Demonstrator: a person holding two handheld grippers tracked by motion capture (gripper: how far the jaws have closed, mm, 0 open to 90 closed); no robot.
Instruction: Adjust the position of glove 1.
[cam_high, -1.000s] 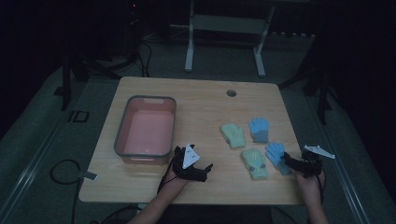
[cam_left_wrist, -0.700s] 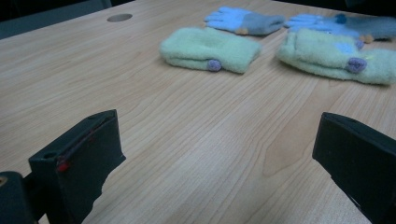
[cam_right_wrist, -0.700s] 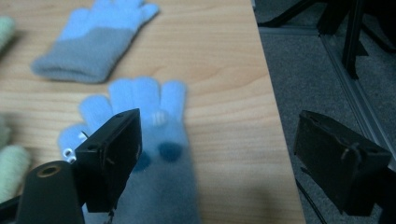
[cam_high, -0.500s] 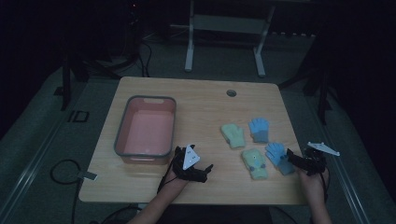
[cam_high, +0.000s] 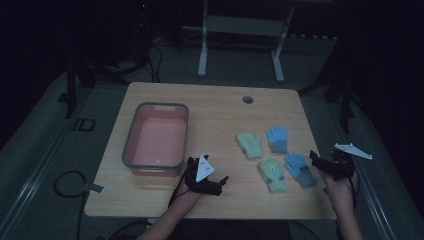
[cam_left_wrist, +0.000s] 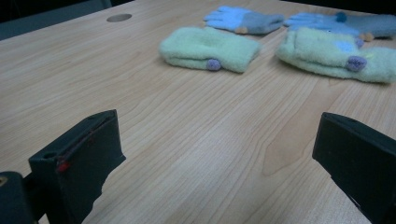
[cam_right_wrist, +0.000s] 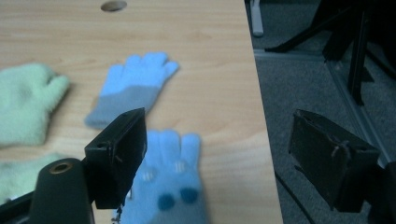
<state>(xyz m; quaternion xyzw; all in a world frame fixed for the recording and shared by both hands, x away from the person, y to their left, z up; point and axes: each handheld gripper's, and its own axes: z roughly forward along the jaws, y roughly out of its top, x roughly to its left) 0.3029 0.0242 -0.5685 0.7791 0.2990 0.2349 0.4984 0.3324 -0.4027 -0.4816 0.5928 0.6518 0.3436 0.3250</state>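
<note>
High view: right claw (cam_high: 320, 161) is hovering off the worktop's (cam_high: 210, 107) right edge, jaws apart and holding nothing, having just been closing slightly. The near blue glove (cam_high: 300, 169) is lying just left of it on the worktop. Left claw (cam_high: 216, 184) is sitting beside the pink bin (cam_high: 156, 135), jaws apart.

Left gripper view: left claw (cam_left_wrist: 219, 158) is standing wide and empty over bare wood; two green mittens (cam_left_wrist: 210, 48) are lying ahead of it, blue gloves beyond.

Right gripper view: right claw (cam_right_wrist: 217, 154) is gaping, nothing between the jaws; the near blue glove (cam_right_wrist: 170, 186) is lying below its left jaw, untouched.
</note>
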